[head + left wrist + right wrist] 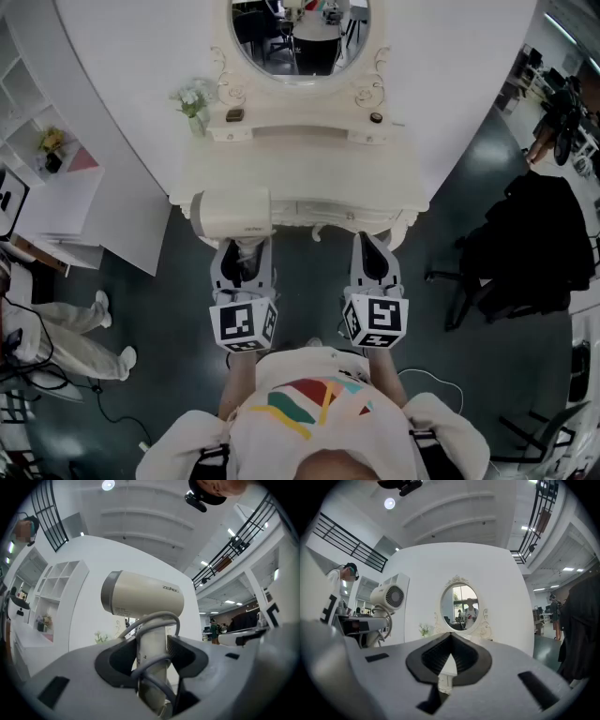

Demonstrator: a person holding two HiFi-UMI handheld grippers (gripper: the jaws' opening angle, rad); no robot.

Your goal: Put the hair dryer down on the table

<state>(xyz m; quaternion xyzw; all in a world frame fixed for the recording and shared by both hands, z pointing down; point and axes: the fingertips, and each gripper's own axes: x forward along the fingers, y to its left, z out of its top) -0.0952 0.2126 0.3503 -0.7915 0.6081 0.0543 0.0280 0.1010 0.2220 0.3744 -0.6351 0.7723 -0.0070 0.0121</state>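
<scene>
A cream hair dryer (232, 214) hangs in the air over the front left edge of the white dressing table (300, 169). My left gripper (242, 251) is shut on its handle (151, 656), and the grey cord (157, 617) loops round that handle between the jaws. The dryer's body (143, 599) points sideways above the jaws. In the right gripper view the dryer (389, 596) shows at the left, its rear grille facing me. My right gripper (375, 251) is held level beside it, just before the table's front edge. Its jaws (451, 637) are shut with nothing between them.
An oval mirror (300, 37) stands at the back of the table, with a small vase of flowers (194, 103) and two small dark items (234, 114) on its shelf. A black chair with clothing (534, 244) stands right. White shelves (56, 178) and a person's legs (75, 337) are left.
</scene>
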